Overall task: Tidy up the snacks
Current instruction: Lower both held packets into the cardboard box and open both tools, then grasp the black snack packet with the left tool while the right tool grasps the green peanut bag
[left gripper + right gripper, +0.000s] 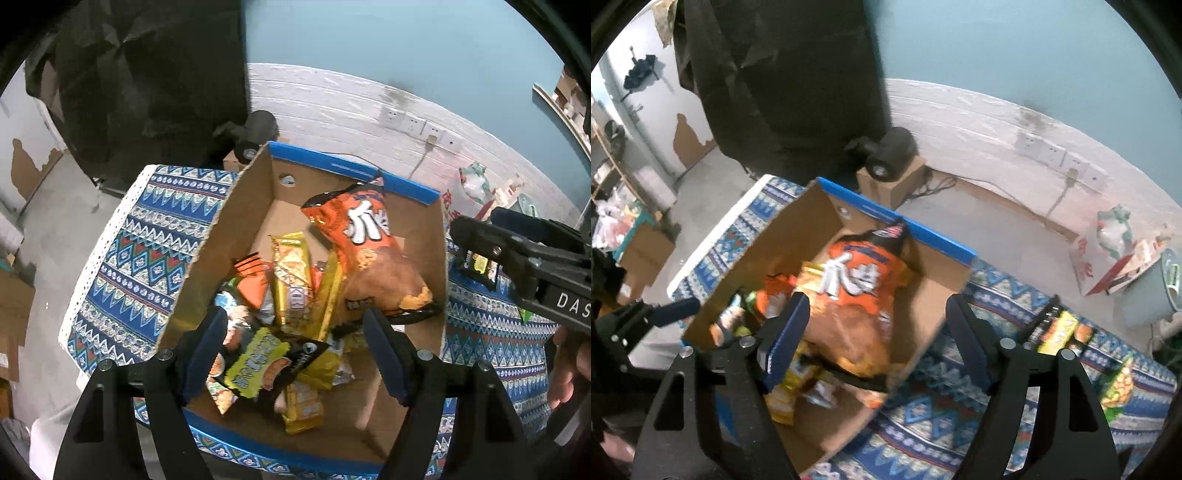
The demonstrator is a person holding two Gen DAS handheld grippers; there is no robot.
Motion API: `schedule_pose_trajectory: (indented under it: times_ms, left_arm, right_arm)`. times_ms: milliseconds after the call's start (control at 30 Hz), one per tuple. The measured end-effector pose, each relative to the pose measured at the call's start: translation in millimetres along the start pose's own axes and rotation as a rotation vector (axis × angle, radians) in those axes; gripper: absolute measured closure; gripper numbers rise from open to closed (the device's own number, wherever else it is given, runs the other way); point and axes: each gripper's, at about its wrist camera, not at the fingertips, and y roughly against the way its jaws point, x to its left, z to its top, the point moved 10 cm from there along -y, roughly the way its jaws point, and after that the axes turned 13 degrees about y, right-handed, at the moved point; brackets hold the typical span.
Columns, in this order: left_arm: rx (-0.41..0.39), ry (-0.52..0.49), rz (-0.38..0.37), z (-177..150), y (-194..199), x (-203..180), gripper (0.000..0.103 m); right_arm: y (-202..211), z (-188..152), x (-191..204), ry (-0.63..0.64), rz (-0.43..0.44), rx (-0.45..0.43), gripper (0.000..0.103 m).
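Snacks fill your cardboard box on the patterned desk cloth: the big orange chip bag leans toward the far wall, gold bars stand beside it, and a yellow-and-black packet lies nearest you. Your left gripper hangs over that packet, jaws apart and touching nothing. Your right gripper hovers at the box's right edge, jaws spread and empty. More packets lie on the cloth outside.

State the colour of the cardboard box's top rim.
Blue: the cardboard box's rim shows best in the left wrist view.
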Motion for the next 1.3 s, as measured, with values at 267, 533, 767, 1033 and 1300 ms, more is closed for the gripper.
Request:
schedule_pose_trajectory:
  times_ms: [267,533,767,1033,1300]
  left_arm:
    - [0.010,-0.055,-0.024,-9,2,-32,0.026]
    - [0.003,-0.131,-0.030,-20,6,-68,0.022]
    - [0.007,-0.184,-0.032,-29,6,-97,0.022]
    - [0.041,-0.257,-0.051,-43,3,-149,0.020]
    - [0.099,-0.340,-0.075,-52,-15,-200,0.014]
  right_arm:
    - [19,-32,-38,-0.007,-0.062,0.021,0.026]
    - [41,-61,-71,-0.014,-0.112,0.027,0.026]
    - [60,-88,-97,-0.023,-0.154,0.036,0.026]
    - [80,-126,-136,-0.058,-0.191,0.076,0.025]
    - [86,-172,-187,0.004,-0.227,0.191,0.025]
